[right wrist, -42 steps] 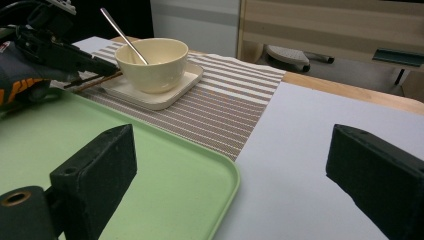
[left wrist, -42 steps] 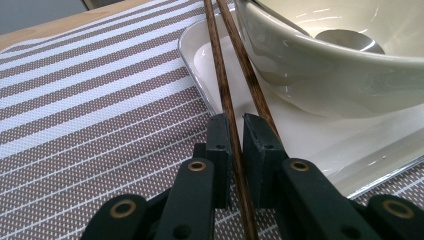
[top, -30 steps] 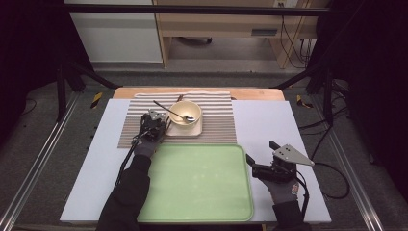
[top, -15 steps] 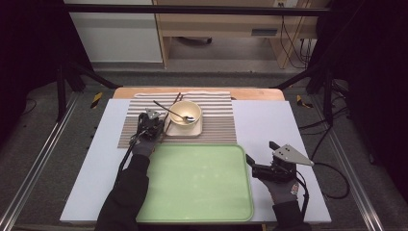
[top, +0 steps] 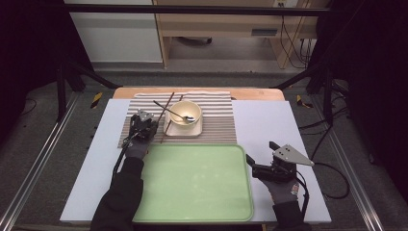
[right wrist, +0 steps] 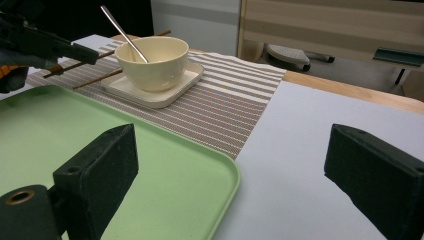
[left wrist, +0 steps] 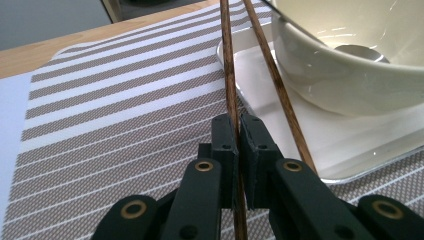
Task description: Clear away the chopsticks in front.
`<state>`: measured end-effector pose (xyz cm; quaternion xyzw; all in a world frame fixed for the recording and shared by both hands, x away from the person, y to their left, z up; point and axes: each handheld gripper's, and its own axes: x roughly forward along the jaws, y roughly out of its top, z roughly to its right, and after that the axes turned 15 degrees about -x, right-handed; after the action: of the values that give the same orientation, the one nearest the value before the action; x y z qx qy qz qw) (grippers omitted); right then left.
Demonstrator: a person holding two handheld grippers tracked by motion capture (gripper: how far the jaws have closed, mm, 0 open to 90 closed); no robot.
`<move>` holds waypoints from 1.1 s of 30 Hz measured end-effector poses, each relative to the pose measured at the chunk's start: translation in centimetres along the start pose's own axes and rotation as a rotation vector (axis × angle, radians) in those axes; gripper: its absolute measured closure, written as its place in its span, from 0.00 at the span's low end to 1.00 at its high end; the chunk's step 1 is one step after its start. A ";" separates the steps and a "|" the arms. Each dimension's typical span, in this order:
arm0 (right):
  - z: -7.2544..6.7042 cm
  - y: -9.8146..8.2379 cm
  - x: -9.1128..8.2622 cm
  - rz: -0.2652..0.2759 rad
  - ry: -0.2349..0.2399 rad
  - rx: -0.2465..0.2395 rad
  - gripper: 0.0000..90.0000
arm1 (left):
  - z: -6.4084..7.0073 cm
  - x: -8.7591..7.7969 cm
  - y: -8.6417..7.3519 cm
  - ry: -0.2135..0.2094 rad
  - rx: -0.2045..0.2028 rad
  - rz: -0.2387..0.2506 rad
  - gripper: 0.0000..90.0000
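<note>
Green plastic comes first: an empty tray [top: 192,183] lies at the near edge of the table [top: 269,125]. Just right of it the right hand-held gripper [top: 262,156] rests on the white tabletop with its jaws spread wide and nothing between them. Beyond the tray's far left corner, the left hand-held gripper [left wrist: 239,137] is clamped on one brown wooden chopstick [left wrist: 229,75], its pads pressed against the stick's sides over the striped placemat [left wrist: 115,110]. A second chopstick [left wrist: 272,75] runs just beside the gripped one, outside the pads, passing over the edge of a square white plate [left wrist: 350,145]. On that plate stands a cream bowl [top: 185,113] with a metal spoon [top: 175,113] leaning in it.
</note>
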<state>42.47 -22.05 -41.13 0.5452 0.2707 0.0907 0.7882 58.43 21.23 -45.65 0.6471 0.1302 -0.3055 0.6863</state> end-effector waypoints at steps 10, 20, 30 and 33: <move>0.0 0.0 -0.1 0.002 0.001 -0.001 0.08 | -1.5 -2.4 -0.5 0.018 -0.003 0.020 0.94; 0.0 -0.1 -0.1 0.000 -0.001 0.002 0.08 | -3.0 -5.1 -1.6 0.027 -0.023 0.047 0.94; -0.1 -0.2 -0.2 -0.002 0.002 0.003 0.08 | -4.0 -8.0 -2.8 0.042 -0.039 0.055 0.94; -0.1 -0.2 -0.4 0.002 0.001 0.003 0.08 | -4.0 -9.0 -3.4 0.043 -0.051 0.073 0.94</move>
<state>42.09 -22.23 -41.24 0.5464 0.2709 0.0913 0.7872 50.31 27.47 -43.72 0.6402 0.1293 -0.2629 0.7102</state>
